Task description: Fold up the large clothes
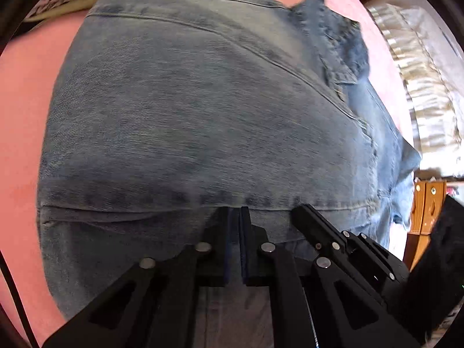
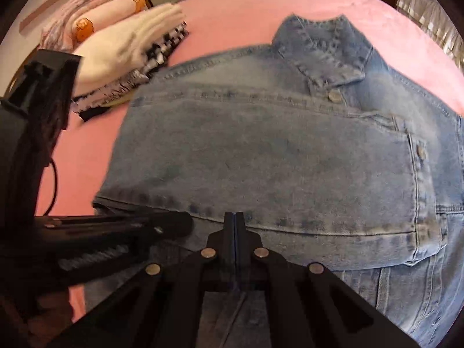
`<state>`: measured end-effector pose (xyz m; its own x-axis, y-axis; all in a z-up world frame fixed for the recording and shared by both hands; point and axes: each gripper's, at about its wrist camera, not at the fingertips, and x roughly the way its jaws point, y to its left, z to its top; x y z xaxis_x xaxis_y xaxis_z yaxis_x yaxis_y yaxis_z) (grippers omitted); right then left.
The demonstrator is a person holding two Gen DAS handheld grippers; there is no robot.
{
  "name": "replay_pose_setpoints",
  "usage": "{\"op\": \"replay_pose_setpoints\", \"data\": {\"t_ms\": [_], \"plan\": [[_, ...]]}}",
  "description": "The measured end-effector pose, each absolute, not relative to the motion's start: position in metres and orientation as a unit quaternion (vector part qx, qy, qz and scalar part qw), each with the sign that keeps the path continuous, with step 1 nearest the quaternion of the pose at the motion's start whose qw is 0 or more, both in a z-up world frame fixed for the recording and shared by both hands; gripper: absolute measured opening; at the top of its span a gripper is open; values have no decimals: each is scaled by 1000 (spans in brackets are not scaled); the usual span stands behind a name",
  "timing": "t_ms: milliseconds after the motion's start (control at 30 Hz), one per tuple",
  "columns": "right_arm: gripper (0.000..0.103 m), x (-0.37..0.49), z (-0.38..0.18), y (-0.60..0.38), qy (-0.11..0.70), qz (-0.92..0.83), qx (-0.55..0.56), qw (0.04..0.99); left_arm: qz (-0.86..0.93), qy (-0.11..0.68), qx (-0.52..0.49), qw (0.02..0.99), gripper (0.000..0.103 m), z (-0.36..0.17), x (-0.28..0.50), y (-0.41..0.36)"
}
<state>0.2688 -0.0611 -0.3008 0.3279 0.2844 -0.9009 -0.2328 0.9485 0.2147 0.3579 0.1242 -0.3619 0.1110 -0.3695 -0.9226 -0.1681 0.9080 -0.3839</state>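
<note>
Denim jacket lies spread on the pink bedcover, its folded edge just ahead of the left gripper, whose jaws are closed with nothing visibly between them. From the right wrist, the jacket fills the bed, collar at the far side; the right gripper sits at its near hem, pressed closed on nothing visible. Folded clothes lie off to the left.

left wrist: steep down-look, very close over denim jacket, along its own fingers
right wrist: steep, close, slightly wider, facing collar, pink bed
shared: jacket hem, bed, each other's gripper
</note>
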Motion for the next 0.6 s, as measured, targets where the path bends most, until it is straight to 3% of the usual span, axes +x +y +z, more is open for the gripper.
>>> {"op": "replay_pose_setpoints", "data": {"t_ms": [167, 333, 533, 600], "plan": [[0, 274, -311, -91, 571, 128, 1, 811, -20, 662, -178, 728, 3, -360, 349, 163], [0, 274, -309, -148, 584, 63, 11, 809, 28, 672, -226, 705, 4, -370, 328, 225], [0, 271, -310, -196, 586, 30, 46, 808, 47, 681, -174, 710, 4, -377, 326, 219], [0, 274, -308, -185, 591, 32, 4, 806, 48, 680, -162, 714, 4, -373, 331, 210]]}}
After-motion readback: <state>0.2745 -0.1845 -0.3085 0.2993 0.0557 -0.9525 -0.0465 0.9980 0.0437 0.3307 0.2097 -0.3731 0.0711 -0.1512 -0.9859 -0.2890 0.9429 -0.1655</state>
